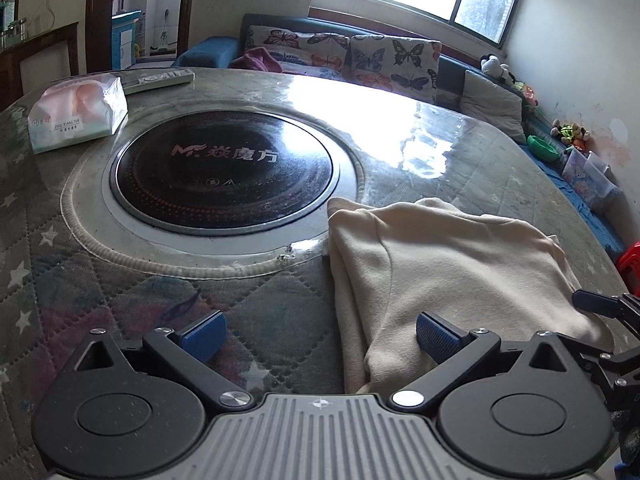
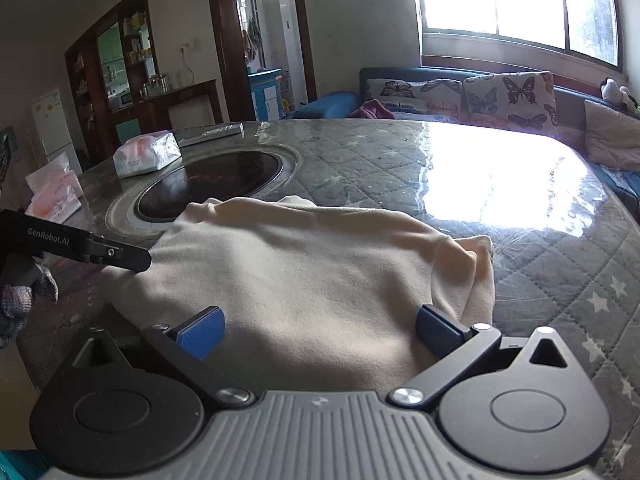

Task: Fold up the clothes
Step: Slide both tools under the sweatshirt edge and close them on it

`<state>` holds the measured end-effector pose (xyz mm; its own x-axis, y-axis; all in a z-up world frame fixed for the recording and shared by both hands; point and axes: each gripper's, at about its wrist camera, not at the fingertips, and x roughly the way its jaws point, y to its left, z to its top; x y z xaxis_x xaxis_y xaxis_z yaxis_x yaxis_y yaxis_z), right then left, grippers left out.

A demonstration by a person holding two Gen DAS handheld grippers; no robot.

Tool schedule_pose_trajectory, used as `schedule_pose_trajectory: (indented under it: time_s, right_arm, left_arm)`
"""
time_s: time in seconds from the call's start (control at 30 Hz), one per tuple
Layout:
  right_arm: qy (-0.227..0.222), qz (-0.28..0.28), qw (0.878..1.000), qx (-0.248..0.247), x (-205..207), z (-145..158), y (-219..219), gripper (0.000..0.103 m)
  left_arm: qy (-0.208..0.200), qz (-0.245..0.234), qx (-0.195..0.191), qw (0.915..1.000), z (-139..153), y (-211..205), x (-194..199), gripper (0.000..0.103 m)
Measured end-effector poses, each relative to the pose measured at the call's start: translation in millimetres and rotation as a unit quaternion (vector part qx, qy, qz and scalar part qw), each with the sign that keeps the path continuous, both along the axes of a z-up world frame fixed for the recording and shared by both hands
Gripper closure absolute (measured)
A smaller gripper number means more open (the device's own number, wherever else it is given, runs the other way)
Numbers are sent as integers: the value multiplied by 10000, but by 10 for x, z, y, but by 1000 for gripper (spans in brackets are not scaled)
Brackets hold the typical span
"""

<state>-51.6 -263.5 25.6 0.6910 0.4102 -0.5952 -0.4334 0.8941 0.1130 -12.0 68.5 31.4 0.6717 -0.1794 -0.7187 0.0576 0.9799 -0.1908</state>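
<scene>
Each camera sits low behind its own spread jaws, facing forward across the table [image 1: 460, 152] toward the sofa [image 2: 460, 92]. Left view: cloth [image 1: 452, 264] lies around the right-hand jaw. Right view: close, cloth between the jaws. Both share the cooktop [image 1: 224, 168].

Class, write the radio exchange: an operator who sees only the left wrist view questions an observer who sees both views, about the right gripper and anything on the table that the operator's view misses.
Operator: I see only a corner of the right gripper. Is it open?
Observer: Yes. The right gripper has its jaws wide apart, over the near edge of the cream garment.
Operator: I see one tissue pack. Any more?
Observer: A second tissue pack sits by the left edge of the table.
</scene>
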Motion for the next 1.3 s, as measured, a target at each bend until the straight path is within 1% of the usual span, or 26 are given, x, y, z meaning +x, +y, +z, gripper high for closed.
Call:
schedule_pose_trajectory:
  time_s: [0.1,0.23,0.33,0.57,0.67,0.77,0.8,0.9,0.97,1.0,1.07,1.1,1.17,1.2,1.27,1.3]
  right_arm:
    - [13,20,10000,-11,-2,2,11,0]
    - [104,2,9997,208,21,6,-48,0]
    - [165,28,9996,225,36,11,-55,0]
    - [192,95,9998,15,35,22,-9,0]
    - [116,84,9999,-64,22,64,27,0]
    - [-9,179,9997,-192,-2,112,84,0]
    - [-137,273,9990,-312,-29,145,141,0]
    - [-278,549,9968,-506,-91,193,286,0]
    - [-342,716,9950,-600,-122,216,370,0]
    - [-419,900,9927,-690,-154,245,458,0]
    - [-512,1159,9889,-778,-191,283,591,0]
    - [-551,1248,9874,-808,-204,294,642,1]
    - [-646,1559,9812,-940,-235,316,818,6]
    - [-670,1671,9786,-1000,-247,317,899,10]
    - [-665,1908,9733,-1092,-252,300,1042,14]
    - [-671,2008,9705,-1151,-250,286,1111,19]
  left_arm:
    - [23,18,62,10000,-2,-1,6,0]
    - [44,60,195,9998,-12,-8,18,0]
    - [65,93,265,9996,-16,-11,24,0]
    - [93,92,250,9996,-8,5,26,1]
    - [103,99,201,9997,0,23,23,2]
    - [85,104,157,9998,14,44,10,3]
    - [76,110,141,9998,19,53,5,3]
    - [9,158,103,9998,57,106,-5,4]
    - [-54,214,78,9997,92,161,-5,7]
    - [-89,253,59,9996,113,196,-3,9]
    - [-147,331,-26,9993,153,276,5,17]
    - [-167,365,-102,9991,172,322,12,19]
    - [-200,405,-264,9986,201,396,24,27]
    - [-211,412,-329,9984,211,422,29,29]
    - [-240,388,-461,9979,226,458,36,35]
    - [-241,365,-539,9976,225,468,42,37]
